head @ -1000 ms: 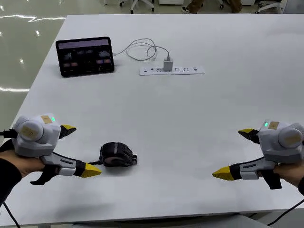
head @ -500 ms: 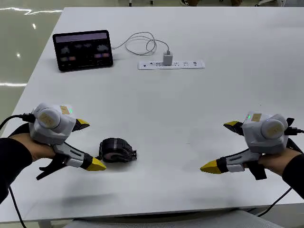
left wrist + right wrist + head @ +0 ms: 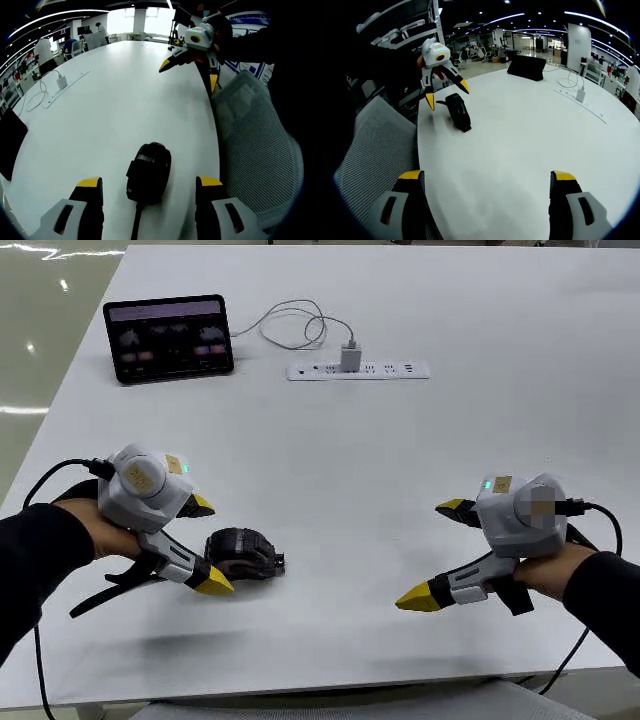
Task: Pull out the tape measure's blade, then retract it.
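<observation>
A black tape measure (image 3: 242, 553) lies on the white table (image 3: 350, 470), blade fully in, its small tab pointing right. My left gripper (image 3: 208, 545) is open with its yellow-tipped jaws on either side of the case's left end. In the left gripper view the tape measure (image 3: 149, 171) sits just ahead, between the jaw tips of my left gripper (image 3: 149, 182). My right gripper (image 3: 434, 552) is open, well to the right of the tape, nothing between its jaws. The right gripper view shows the tape measure (image 3: 458, 112) far off beside the left gripper (image 3: 445, 85), beyond my right gripper (image 3: 487, 176).
A dark tablet (image 3: 168, 337) stands at the back left. A white power strip (image 3: 358, 370) with a plugged charger and a looped cable (image 3: 290, 330) lies behind the middle. A mesh chair (image 3: 375, 145) is at the table's near edge.
My left gripper has moved right and forward until its jaws bracket the tape measure. My right gripper has drifted left toward the middle. The head camera has tilted down.
</observation>
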`<state>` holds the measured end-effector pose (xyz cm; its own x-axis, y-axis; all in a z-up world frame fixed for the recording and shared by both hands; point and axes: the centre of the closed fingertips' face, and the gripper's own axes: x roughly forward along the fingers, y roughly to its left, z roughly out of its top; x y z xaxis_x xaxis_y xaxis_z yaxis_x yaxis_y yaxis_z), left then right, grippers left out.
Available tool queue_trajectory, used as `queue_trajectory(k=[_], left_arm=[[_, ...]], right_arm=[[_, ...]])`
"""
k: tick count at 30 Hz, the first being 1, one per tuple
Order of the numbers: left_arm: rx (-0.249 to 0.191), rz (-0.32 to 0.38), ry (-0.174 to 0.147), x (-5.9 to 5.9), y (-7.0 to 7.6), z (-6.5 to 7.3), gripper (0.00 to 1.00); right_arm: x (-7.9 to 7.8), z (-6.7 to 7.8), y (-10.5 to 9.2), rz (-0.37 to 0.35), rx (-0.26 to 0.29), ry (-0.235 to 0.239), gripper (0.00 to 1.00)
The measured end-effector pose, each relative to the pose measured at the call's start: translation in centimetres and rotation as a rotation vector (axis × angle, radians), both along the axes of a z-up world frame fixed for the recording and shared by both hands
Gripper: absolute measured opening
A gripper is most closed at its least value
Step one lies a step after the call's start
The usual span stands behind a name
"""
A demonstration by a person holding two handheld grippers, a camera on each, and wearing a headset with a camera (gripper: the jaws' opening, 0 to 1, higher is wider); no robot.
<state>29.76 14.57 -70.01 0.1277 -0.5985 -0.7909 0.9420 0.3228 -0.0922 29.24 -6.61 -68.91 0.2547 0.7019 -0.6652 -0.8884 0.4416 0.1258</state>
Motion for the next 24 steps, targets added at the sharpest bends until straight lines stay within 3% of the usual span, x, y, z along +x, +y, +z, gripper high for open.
queue_trajectory(k=[3,14,17,24], left_arm=[[0.003,-0.023,0.015,-0.1,-0.5,-0.2,0.64],[0.018,-0.089,0.005,0.2,-1.3,-0.7,0.51],[0.039,-0.123,0.009,0.0,-1.4,-1.0,0.45],[0.085,-0.16,-0.027,0.2,-1.5,-1.6,0.35]], right_arm=[[0.3,-0.2,0.7,0.016,-0.002,0.002,0.99],[0.5,-0.9,5.2,0.133,-0.018,-0.02,0.95],[0.4,-1.1,6.5,0.182,-0.03,-0.021,0.92],[0.7,-1.5,8.9,0.244,-0.043,-0.031,0.86]])
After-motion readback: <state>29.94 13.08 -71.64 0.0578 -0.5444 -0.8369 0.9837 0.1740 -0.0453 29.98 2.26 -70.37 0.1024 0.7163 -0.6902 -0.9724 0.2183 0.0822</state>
